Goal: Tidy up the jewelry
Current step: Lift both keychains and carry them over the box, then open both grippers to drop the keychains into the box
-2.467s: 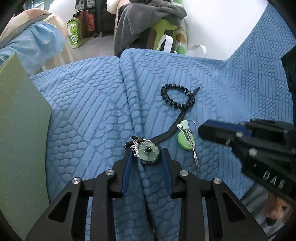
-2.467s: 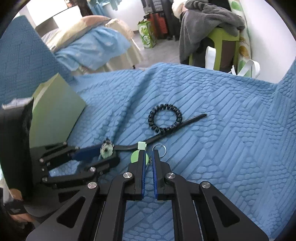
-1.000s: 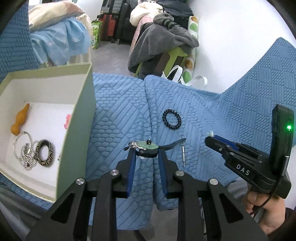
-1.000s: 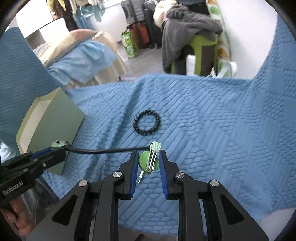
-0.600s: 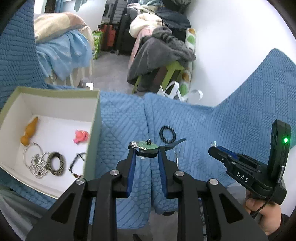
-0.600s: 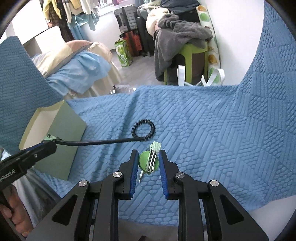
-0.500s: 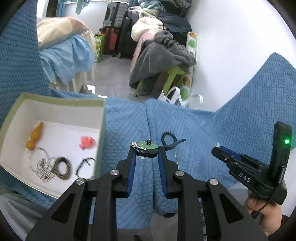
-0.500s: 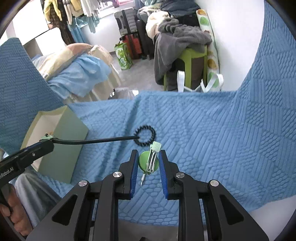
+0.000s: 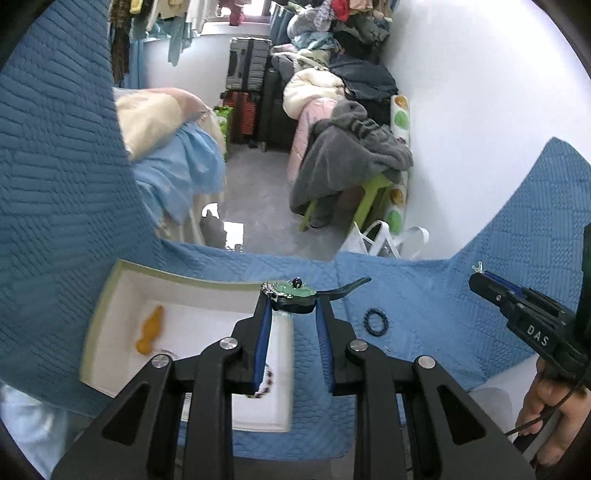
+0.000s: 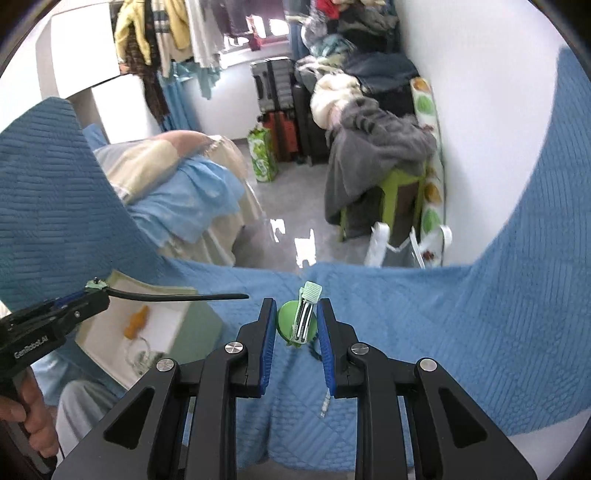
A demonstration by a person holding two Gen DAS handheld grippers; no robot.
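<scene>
Jewelry is rising off the blue cover: left claw (image 9: 291, 308) gripping the flower hairpin (image 9: 295, 290), right claw (image 10: 297, 325) gripping the green keychain (image 10: 297, 321), both now nearing the box (image 9: 110, 295).

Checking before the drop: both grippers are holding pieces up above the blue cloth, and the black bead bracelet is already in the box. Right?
Not quite. Both the left gripper and right gripper hold pieces up, but the black bead bracelet lies on the blue cloth, outside the box. The left wrist view shows it.

White walls (image 9: 480, 129), grey floor (image 9: 258, 206), perhaps a bright window (image 9: 221, 27).
</scene>
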